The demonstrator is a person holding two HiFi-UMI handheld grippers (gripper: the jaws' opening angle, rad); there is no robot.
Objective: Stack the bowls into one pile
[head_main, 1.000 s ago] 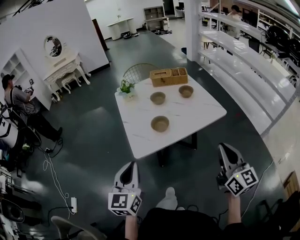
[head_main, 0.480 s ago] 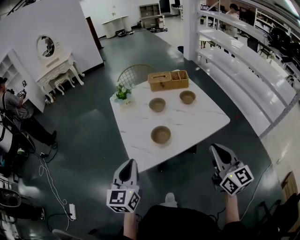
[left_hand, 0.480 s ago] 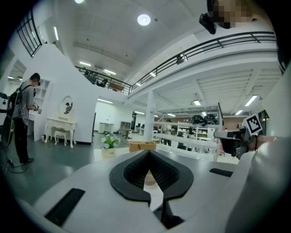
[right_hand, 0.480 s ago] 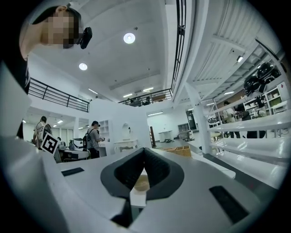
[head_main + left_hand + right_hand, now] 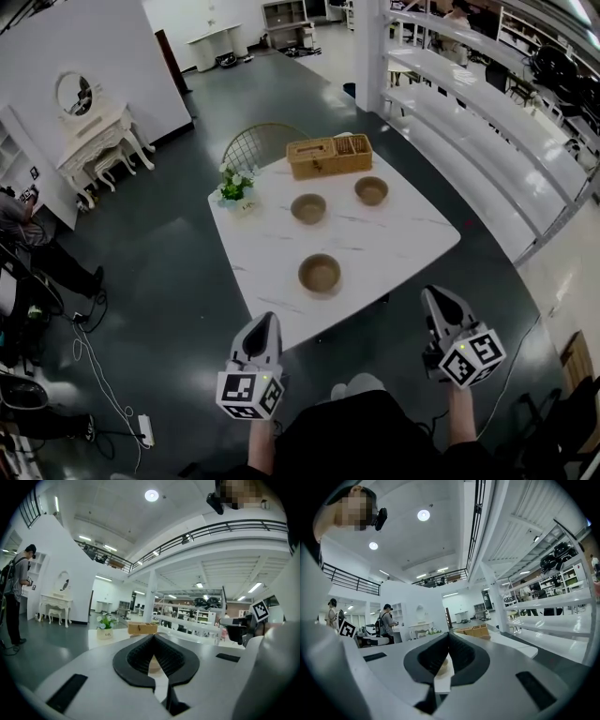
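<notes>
Bowls (image 5: 319,274), three, sit apart near the wicker box (image 5: 329,156); probably light, stiff and smooth, so pinch a rim. Left tool (image 5: 265,323) and right tool (image 5: 433,295) are both closed, empty.

Right gripper (image 5: 449,634) has its jaws pinched together at the tips, with nothing caught in them. Through the hollow just under the tips you can spot a tan bowl (image 5: 442,666) sitting on the white table (image 5: 513,647) ahead of the claw. Further out, a bit right of the tips, there's a wooden box (image 5: 477,631). Way off to the claw's left a person (image 5: 386,619) is standing around, and white shelving (image 5: 548,603) runs along the right.
</notes>
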